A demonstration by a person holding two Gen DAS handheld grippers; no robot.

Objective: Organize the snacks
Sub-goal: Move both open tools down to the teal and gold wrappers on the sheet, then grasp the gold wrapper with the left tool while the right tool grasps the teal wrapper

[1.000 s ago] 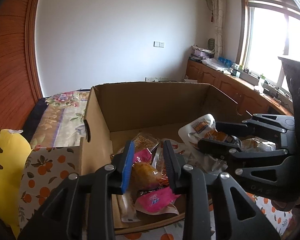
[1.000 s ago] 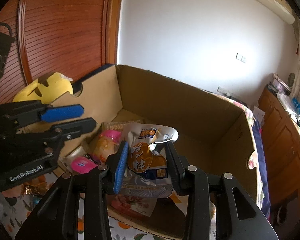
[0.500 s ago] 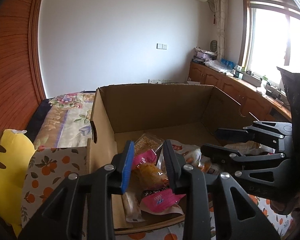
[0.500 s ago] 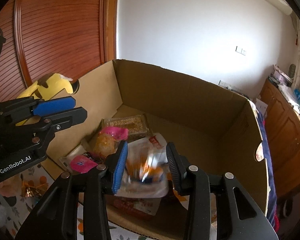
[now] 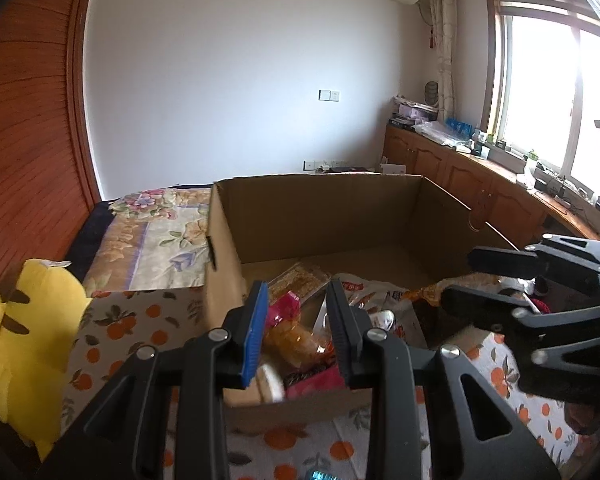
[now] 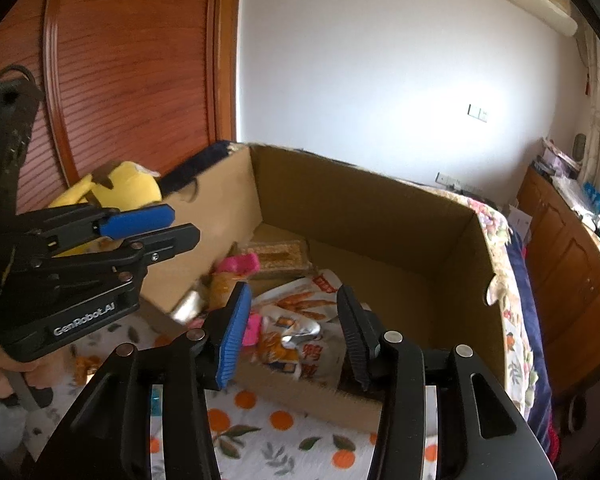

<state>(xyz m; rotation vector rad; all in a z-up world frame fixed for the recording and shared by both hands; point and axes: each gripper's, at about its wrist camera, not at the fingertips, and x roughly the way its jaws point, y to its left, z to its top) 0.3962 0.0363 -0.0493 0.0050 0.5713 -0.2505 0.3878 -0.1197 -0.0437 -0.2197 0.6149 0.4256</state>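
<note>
An open cardboard box stands on an orange-print cloth and holds several snack packets. A white-and-orange packet lies near the box's front wall. It sits below and beyond my right gripper, whose jaws are opening with nothing pressed between them. A pink packet and a sesame bar packet lie further in on the left side. My left gripper hovers over the front left corner, its jaws a narrow gap apart and empty.
A yellow plush toy sits left of the box. Small orange wrapped snacks lie on the cloth under the left gripper. A floral bedspread lies behind the box. Wooden cabinets line the window wall.
My right gripper let go of the white-and-orange packet, which dropped into the box. Both grippers drew back and upward from the box.
</note>
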